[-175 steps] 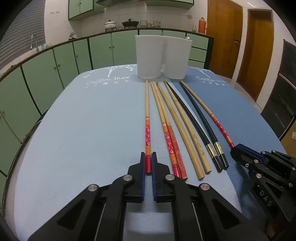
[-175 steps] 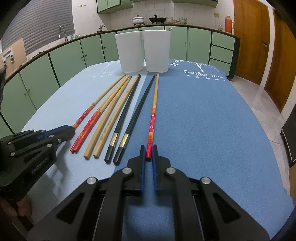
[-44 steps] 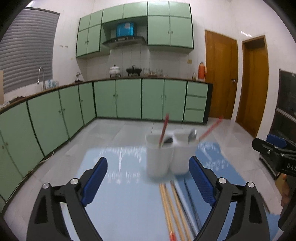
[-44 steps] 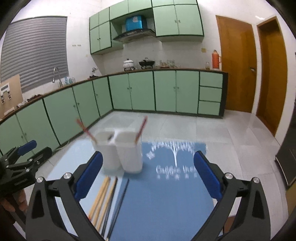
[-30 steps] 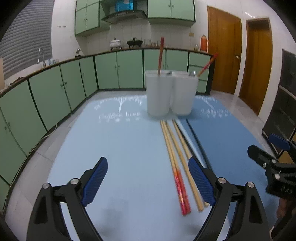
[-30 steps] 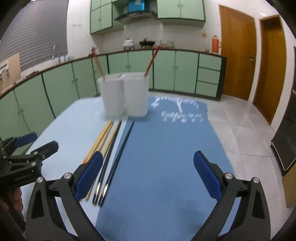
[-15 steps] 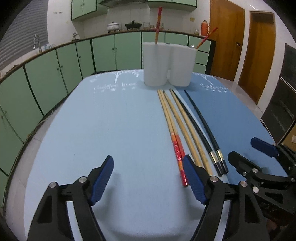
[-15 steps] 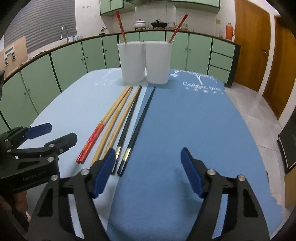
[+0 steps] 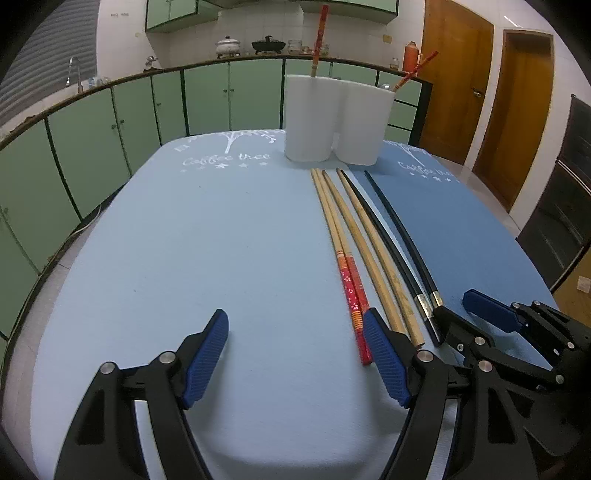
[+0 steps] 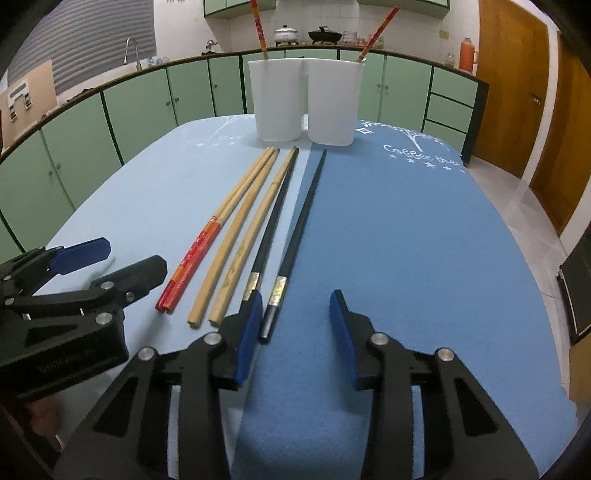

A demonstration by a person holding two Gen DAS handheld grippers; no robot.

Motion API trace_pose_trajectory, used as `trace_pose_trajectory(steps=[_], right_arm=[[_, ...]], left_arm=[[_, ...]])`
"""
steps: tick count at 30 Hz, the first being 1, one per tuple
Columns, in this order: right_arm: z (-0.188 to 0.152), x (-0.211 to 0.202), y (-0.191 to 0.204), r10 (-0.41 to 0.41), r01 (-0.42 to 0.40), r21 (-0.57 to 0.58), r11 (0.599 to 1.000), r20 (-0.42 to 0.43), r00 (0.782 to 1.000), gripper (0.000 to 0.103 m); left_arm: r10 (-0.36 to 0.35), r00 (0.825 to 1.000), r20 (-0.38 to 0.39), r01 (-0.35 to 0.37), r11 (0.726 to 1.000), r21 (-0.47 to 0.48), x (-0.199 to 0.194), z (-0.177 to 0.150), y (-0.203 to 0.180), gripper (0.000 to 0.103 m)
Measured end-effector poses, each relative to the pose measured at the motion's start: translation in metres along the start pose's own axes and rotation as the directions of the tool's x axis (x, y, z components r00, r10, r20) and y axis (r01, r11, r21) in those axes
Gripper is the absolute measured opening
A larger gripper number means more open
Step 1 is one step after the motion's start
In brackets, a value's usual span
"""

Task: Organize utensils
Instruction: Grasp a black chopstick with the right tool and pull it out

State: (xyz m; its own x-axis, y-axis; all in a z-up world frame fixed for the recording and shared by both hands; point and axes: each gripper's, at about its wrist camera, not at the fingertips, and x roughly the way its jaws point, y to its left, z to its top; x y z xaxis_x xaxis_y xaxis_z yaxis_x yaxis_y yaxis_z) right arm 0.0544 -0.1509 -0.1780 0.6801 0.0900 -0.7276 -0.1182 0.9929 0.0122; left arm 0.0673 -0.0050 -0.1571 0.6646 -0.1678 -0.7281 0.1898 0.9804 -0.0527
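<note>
Two white cups (image 9: 336, 120) (image 10: 304, 103) stand at the table's far end, each with one red-ended chopstick (image 9: 318, 35) (image 10: 376, 33) in it. Several chopsticks lie in a row on the blue cloth: a red-ended pair (image 9: 351, 288) (image 10: 192, 258), a plain wooden pair (image 9: 384, 273) (image 10: 236, 254) and a black pair (image 9: 406, 254) (image 10: 291, 236). My left gripper (image 9: 295, 358) is open and empty, its right finger beside the red-ended pair's near ends. My right gripper (image 10: 295, 332) is open and empty around the near end of the right black chopstick.
The table is covered by a light blue cloth (image 9: 207, 266) and a darker blue cloth (image 10: 406, 236). Green kitchen cabinets (image 9: 110, 122) curve behind it. Wooden doors (image 9: 491, 92) stand at the right.
Both grippers have come down from above the cups to the near ends of the chopsticks. One red-ended chopstick now stands in each cup. The jaws have narrowed a little.
</note>
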Motion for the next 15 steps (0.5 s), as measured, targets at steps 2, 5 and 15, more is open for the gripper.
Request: trace_pose_trajectory(steps=[2, 5, 15], right_arm=[[0.0, 0.0, 0.001, 0.014, -0.014, -0.001, 1.0, -0.005, 1.0, 0.028], [0.0, -0.001, 0.004, 0.027, -0.028, -0.024, 0.999, -0.011, 1.0, 0.014], [0.001, -0.002, -0.035, -0.039, 0.04, 0.062, 0.997, -0.017, 0.999, 0.007]], left_arm=[[-0.003, 1.0, -0.003, 0.003, 1.0, 0.002, 0.001, 0.0, -0.001, 0.074], [0.001, 1.0, -0.014, -0.001, 1.0, 0.009, 0.003, -0.002, -0.003, 0.074], [0.021, 0.999, -0.034, -0.02, 1.0, 0.02, 0.006, -0.006, -0.004, 0.062]])
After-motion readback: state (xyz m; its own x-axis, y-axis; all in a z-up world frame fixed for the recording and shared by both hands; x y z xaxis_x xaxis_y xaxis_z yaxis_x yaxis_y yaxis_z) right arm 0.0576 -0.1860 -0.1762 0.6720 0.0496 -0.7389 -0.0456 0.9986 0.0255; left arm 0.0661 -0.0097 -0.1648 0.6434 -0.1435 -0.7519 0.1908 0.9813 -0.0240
